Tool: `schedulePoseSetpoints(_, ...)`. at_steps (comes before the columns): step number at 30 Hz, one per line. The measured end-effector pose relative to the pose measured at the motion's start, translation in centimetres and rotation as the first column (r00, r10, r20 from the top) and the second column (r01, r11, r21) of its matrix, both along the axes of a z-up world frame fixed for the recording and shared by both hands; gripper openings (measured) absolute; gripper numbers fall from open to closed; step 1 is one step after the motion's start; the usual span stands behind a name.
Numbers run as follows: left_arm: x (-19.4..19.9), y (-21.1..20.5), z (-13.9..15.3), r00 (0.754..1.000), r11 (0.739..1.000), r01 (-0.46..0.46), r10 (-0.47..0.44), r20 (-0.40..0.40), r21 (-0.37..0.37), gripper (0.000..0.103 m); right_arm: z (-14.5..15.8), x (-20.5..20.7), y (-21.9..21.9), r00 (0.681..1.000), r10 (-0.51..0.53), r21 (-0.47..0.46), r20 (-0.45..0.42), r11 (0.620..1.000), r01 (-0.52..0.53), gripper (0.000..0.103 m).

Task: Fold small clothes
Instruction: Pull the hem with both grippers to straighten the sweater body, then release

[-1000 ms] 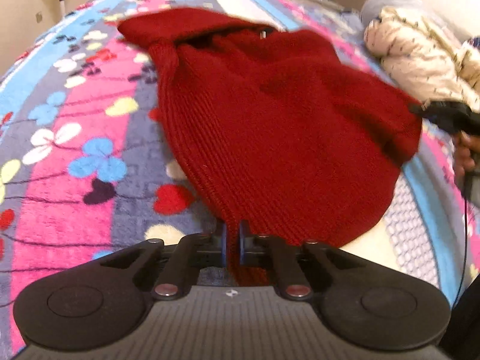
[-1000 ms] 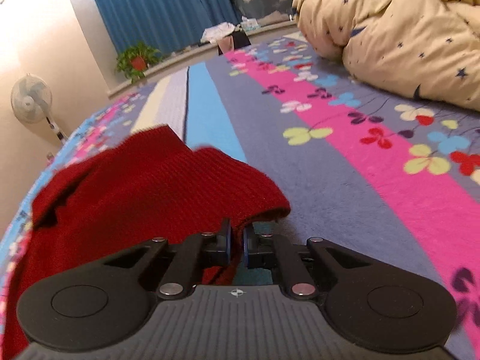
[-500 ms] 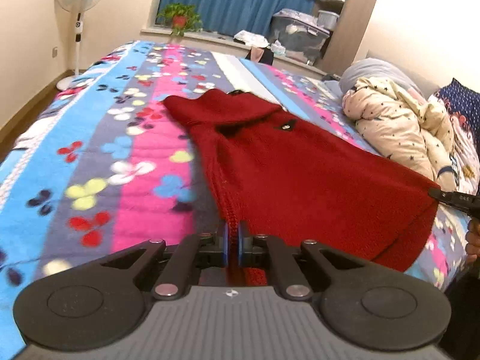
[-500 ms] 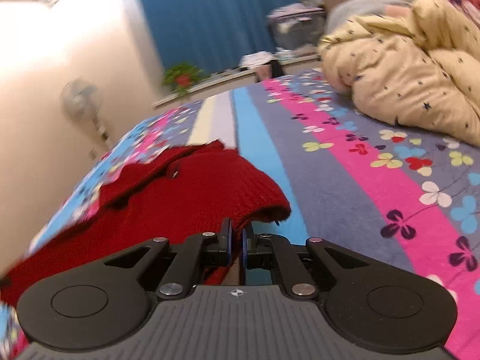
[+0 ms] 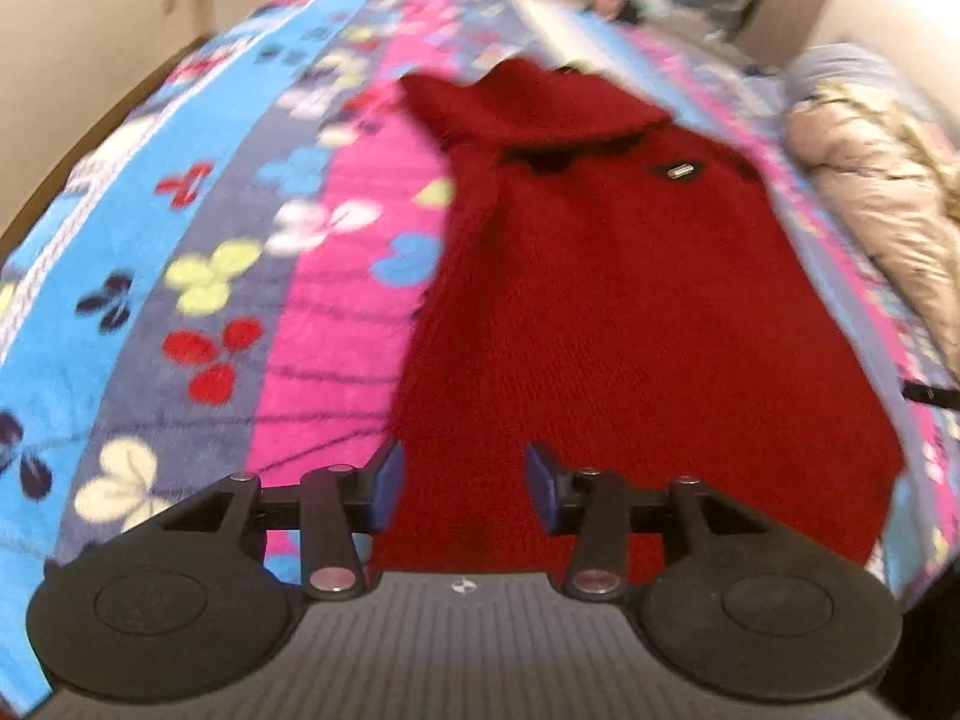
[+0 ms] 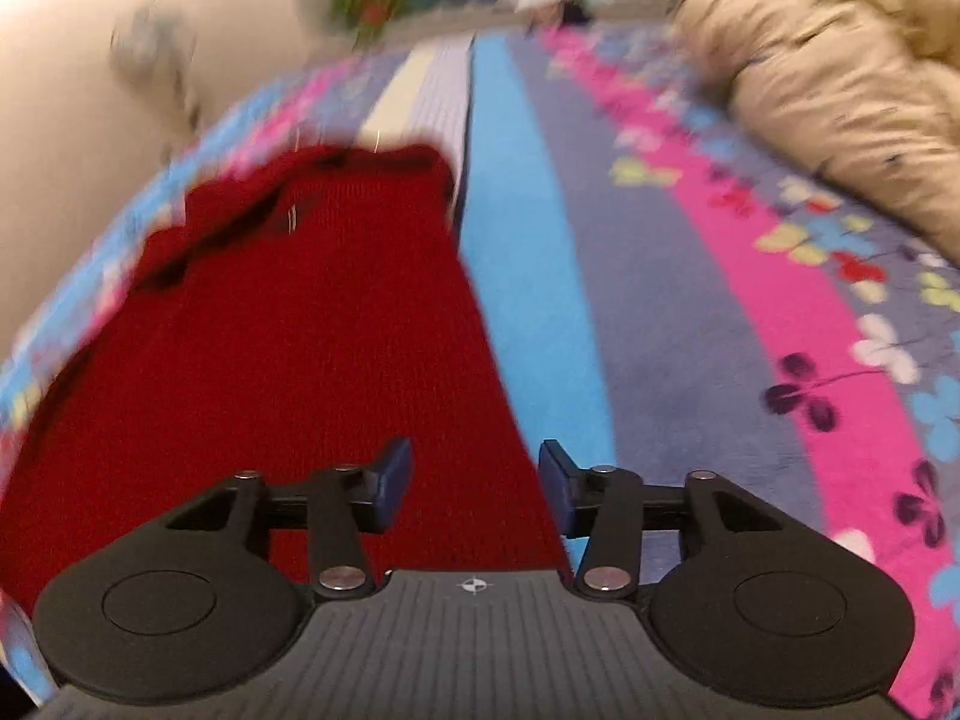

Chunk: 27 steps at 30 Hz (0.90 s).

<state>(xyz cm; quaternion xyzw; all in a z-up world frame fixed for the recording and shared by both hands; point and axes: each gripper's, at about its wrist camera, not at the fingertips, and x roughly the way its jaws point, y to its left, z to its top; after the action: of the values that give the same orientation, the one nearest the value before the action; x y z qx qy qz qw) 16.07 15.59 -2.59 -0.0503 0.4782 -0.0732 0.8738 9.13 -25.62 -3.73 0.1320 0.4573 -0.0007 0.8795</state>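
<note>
The red knitted garment (image 5: 630, 312) lies flat on the bed (image 5: 180, 312), long axis running away from both hand-held grippers, left (image 5: 462, 495) and right (image 6: 475, 489), whose jaws have just been opening, pads clear of its near hem.

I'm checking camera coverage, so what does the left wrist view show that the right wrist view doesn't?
Only the left wrist view shows the small metal tag on the red knit garment and its folded collar.

Only the right wrist view shows the potted plant by the far wall and the garment's straight right edge along the blue stripe.

Both show the garment spread on the floral blanket, the cream quilt, and an open gripper, left and right, jaws just opened, pressing nothing.
</note>
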Motion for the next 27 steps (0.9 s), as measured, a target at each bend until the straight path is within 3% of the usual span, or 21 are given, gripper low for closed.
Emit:
schedulePoseSetpoints(6, 1.3, 1.3, -2.5, 0.989, 0.996, -0.087, 0.089, -0.119, 0.019, 0.049, -5.1, 3.1, 0.8, 0.979, -0.02, 0.004, -0.204, 1.0, 0.021, 0.052)
schedulePoseSetpoints(8, 1.4, 1.3, -3.2, 0.987, 0.996, -0.077, 0.081, -0.139, 0.037, 0.048, -5.2, 2.8, 1.9, 0.982, 0.013, -0.033, -0.187, 0.999, -0.02, 0.04)
schedulePoseSetpoints(9, 1.4, 1.2, -3.4, 0.987, 0.997, -0.067, 0.073, -0.144, 0.046, 0.043, -5.0, 2.7, 2.2, 0.983, 0.04, -0.04, -0.177, 0.998, -0.048, 0.018)
schedulePoseSetpoints(10, 1.3, 1.0, -3.5, 0.988, 0.997, -0.05, 0.057, -0.146, 0.054, 0.032, -4.8, 2.4, 2.5, 0.985, 0.048, -0.046, -0.167, 0.997, -0.056, 0.011)
schedulePoseSetpoints(12, 1.1, 0.3, -3.4, 0.991, 0.998, 0.002, 0.007, -0.133, 0.064, 0.013, -3.9, 1.7, 2.1, 0.989, 0.04, -0.035, -0.14, 0.998, -0.045, 0.01)
schedulePoseSetpoints(15, -0.4, -0.5, -2.2, 0.995, 0.994, 0.073, -0.067, -0.071, 0.083, 0.011, -1.7, -0.1, -0.2, 0.998, -0.036, 0.006, -0.054, 0.999, 0.037, 0.009)
schedulePoseSetpoints(19, -3.3, 0.4, 1.0, 0.992, 0.992, 0.122, -0.121, 0.026, -0.036, 0.01, 1.7, -3.8, -2.5, 0.99, -0.128, -0.008, 0.055, 0.992, 0.129, 0.005)
schedulePoseSetpoints(21, -3.9, 1.4, 0.6, 0.997, 0.997, 0.066, -0.066, -0.025, -0.031, 0.01, 1.6, -4.9, -3.1, 0.988, -0.15, 0.017, 0.026, 0.989, 0.149, 0.005)
schedulePoseSetpoints(23, -3.4, 1.2, -0.1, 0.997, 0.998, 0.046, -0.043, -0.062, 0.052, 0.008, 0.3, -4.8, -3.3, 0.99, -0.138, 0.02, -0.044, 0.99, 0.138, 0.005)
schedulePoseSetpoints(26, -2.4, 0.1, -1.2, 0.994, 0.99, 0.057, -0.044, -0.104, 0.126, 0.009, -2.0, -3.7, -2.2, 0.987, -0.079, -0.043, -0.137, 0.996, 0.074, 0.006)
schedulePoseSetpoints(27, -2.3, 0.0, -1.0, 0.996, 0.989, 0.053, -0.042, -0.084, 0.136, 0.011, -2.5, -3.4, -1.9, 0.985, -0.08, -0.072, -0.151, 0.995, 0.07, 0.006)
